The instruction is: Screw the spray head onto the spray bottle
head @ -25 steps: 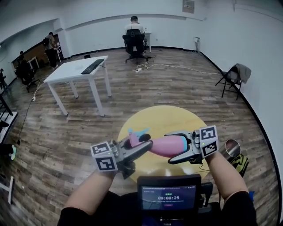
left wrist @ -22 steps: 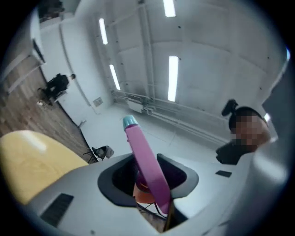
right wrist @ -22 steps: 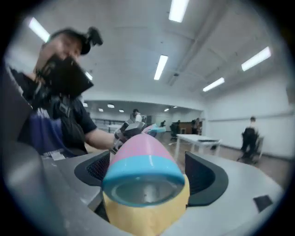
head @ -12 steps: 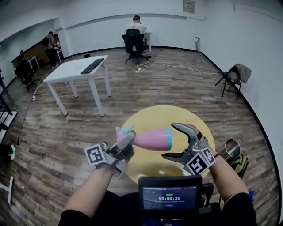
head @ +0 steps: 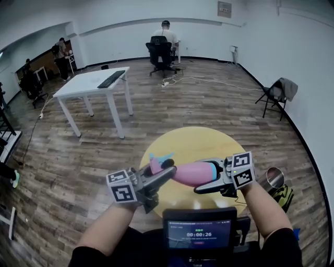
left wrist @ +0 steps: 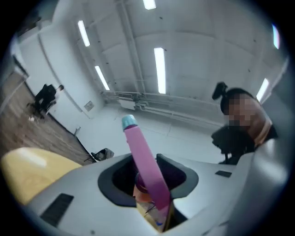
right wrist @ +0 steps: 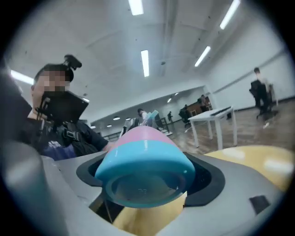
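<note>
Now, left gripper (head: 166, 171) clamping spray head (head: 156, 161), right gripper (head: 201, 176) just closed wide onto spray bottle (head: 187, 174).

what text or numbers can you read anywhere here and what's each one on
"00:00:26": on the screen at the bottom of the head view.
Green line above that timer: too small to read.
Wall plaque: too small to read.
Embossed mark on the spray bottle base: blurred, unreadable.
Marker cubes: black-and-white patterns only, no words.
</note>
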`<state>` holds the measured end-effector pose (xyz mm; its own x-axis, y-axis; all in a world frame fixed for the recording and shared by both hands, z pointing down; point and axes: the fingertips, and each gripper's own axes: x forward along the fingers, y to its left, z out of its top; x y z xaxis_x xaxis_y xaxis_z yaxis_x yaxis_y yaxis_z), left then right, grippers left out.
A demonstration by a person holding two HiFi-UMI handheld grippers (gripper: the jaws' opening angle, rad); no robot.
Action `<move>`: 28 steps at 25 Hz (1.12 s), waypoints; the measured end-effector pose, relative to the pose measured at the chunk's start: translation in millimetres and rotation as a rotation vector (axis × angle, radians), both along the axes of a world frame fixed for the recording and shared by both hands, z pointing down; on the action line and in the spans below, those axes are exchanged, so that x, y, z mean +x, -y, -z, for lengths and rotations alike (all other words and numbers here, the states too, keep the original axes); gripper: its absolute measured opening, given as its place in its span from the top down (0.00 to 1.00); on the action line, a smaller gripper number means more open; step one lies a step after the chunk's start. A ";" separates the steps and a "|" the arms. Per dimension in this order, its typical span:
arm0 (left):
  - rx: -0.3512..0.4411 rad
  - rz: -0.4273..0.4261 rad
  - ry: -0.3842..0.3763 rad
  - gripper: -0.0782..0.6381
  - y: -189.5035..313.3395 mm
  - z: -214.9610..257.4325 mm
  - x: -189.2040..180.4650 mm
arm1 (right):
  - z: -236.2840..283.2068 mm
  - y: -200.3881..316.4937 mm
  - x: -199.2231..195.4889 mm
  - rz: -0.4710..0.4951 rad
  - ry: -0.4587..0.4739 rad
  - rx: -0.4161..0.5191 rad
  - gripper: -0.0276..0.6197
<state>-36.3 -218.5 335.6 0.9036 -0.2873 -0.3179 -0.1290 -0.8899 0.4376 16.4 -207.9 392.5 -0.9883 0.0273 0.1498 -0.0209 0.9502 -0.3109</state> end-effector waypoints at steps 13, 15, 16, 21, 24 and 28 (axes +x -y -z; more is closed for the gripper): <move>-0.348 -0.009 -0.255 0.68 34.0 -13.3 -15.6 | -6.6 19.9 -1.1 -0.195 -0.307 1.059 0.20; -0.249 -0.022 -0.167 0.68 20.9 -7.9 -1.7 | -0.1 12.3 2.8 -0.121 -0.181 0.710 0.20; -0.171 -0.024 -0.119 0.67 12.3 -5.0 2.7 | 5.0 8.8 5.9 -0.074 -0.109 0.481 0.20; 0.012 0.017 0.015 0.67 3.0 1.5 9.1 | 3.7 5.9 3.9 0.047 0.058 -0.153 0.19; -0.191 0.034 -0.111 0.68 28.7 -10.9 -15.1 | -3.5 17.4 -0.6 -0.124 -0.095 0.257 0.16; -0.400 0.112 -0.273 0.68 57.8 -30.3 -60.7 | -4.4 28.0 21.3 -0.225 -0.338 0.796 0.11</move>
<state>-97.0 -276.3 365.9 0.7594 -0.5256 -0.3836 -0.0473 -0.6326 0.7731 37.7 -235.9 396.9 -0.8575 -0.3985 0.3254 -0.2041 0.8441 0.4958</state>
